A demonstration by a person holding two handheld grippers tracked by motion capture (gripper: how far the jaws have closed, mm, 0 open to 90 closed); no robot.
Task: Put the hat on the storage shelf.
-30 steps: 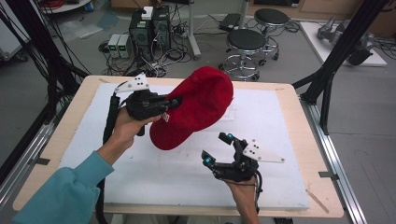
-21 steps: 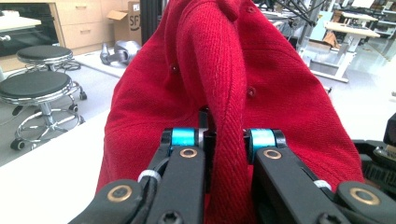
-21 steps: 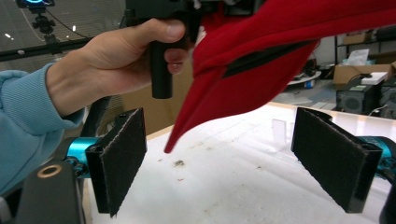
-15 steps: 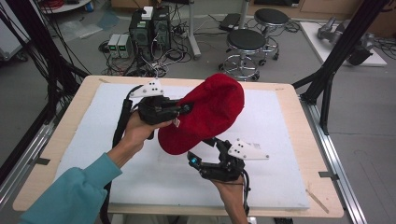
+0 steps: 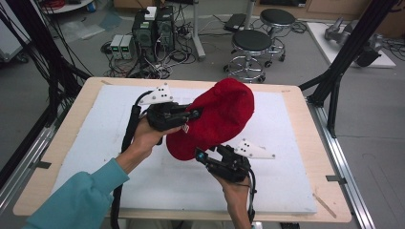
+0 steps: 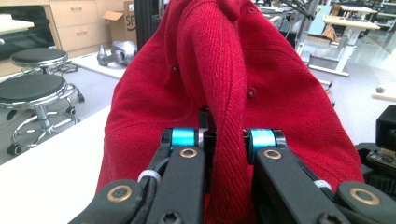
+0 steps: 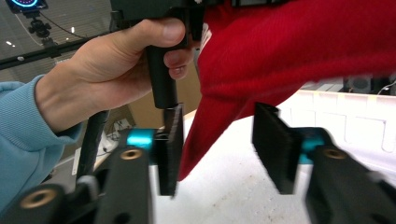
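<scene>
High view overhead facing forward-down, both tongs views close, seemingly level, all sharing the red cap (image 5: 217, 119).

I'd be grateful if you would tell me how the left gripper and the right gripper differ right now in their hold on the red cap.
The left gripper is clamped on a fold of the red cap, holding it above the table; the right gripper has just been closing, its pads not yet pressing the cap's edge between them. The left grips the cap's side, the right sits at its lower edge. Both have black jaws.
</scene>
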